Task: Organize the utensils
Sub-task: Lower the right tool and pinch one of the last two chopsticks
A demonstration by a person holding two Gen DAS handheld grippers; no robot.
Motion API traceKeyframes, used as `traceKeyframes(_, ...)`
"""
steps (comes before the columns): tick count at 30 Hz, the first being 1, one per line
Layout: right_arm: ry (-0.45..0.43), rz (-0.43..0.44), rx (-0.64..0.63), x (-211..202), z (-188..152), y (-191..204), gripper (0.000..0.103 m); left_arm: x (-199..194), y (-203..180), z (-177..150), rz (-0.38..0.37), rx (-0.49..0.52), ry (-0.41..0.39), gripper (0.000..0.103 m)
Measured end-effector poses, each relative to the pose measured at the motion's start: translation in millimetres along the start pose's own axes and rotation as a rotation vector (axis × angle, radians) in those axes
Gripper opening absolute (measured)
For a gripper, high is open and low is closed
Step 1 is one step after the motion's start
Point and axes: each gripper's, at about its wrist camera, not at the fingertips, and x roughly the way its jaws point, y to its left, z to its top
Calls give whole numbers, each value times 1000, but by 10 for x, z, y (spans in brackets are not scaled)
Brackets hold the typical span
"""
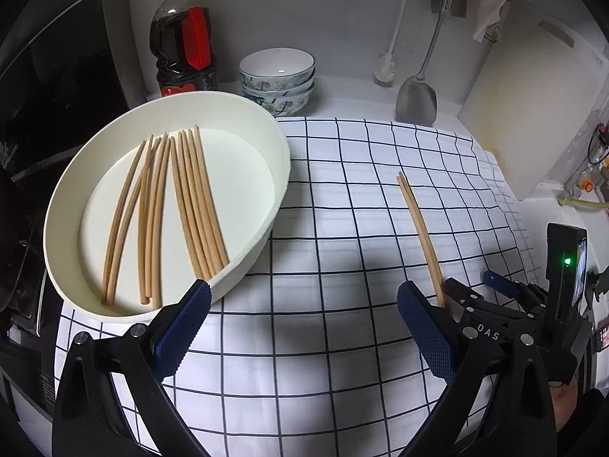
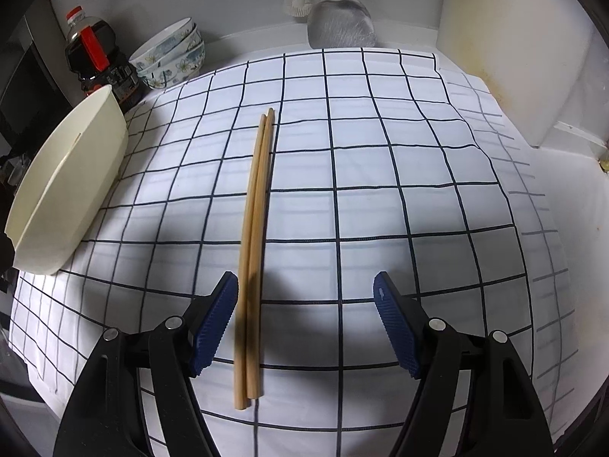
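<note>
A pair of wooden chopsticks [image 2: 253,251] lies side by side on the white checked cloth [image 2: 380,190]; it also shows in the left wrist view [image 1: 420,236]. My right gripper [image 2: 306,285] is open, its blue pads [image 2: 213,327] straddling the near end of the pair without touching it; it also shows in the left wrist view [image 1: 472,285]. A cream oval tray [image 1: 266,114] on the left holds several chopsticks [image 1: 167,213]. My left gripper [image 1: 304,304] is open and empty, just right of the tray's near rim.
A soy sauce bottle [image 1: 184,38], stacked patterned bowls [image 1: 278,76], a metal spatula [image 1: 416,99] and a brush [image 1: 386,68] stand along the back wall. A white cutting board [image 1: 533,114] leans at the right. A dark appliance is at the far left.
</note>
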Motion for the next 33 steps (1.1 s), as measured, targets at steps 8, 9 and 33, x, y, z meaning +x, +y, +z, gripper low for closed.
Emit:
traceKeyframes(8,1,-20,-51,57,-31,1,70,55,-121,-19,-1,14,9,96)
traceKeyframes(9,-1,-22,-58,58,-34,7,70,64,-139,-28,-1,16,13,96)
traceKeyframes(33,-50,39,-126,82,-18,-132,38,231,-532,-104,-21,78,34,96)
